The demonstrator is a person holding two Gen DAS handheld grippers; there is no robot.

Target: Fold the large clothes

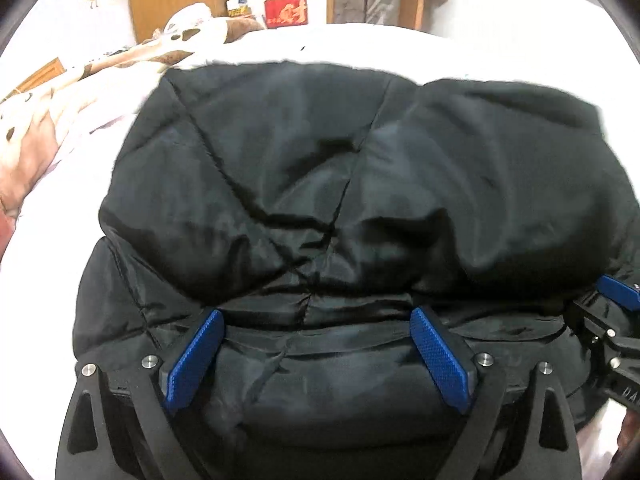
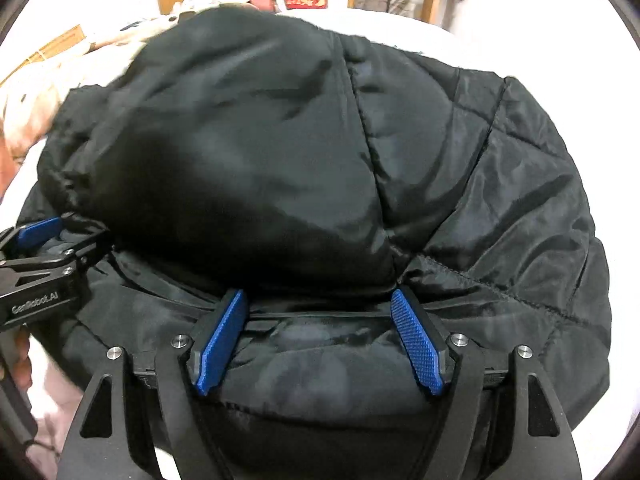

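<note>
White bedsheet [image 1: 360, 46] bears the black jacket [image 1: 320, 184]; each hand-held gripper [image 1: 316, 316] [image 2: 318, 300] spread wide.

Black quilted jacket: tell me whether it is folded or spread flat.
Folded, at least partly: the black quilted jacket lies doubled on the white bed, a puffy upper layer overlapping the lower one along the near edge. Whether folding is finished, cannot tell.

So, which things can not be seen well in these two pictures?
- Underside of the black padded jacket: hidden by its own bulk, both views.
- Right gripper: cut off by the edge in the left wrist view.
- Left gripper: half under the jacket in the right wrist view.
- Print on the red box: too small, blurred.
- Jacket's far edge: motion blurred.
</note>
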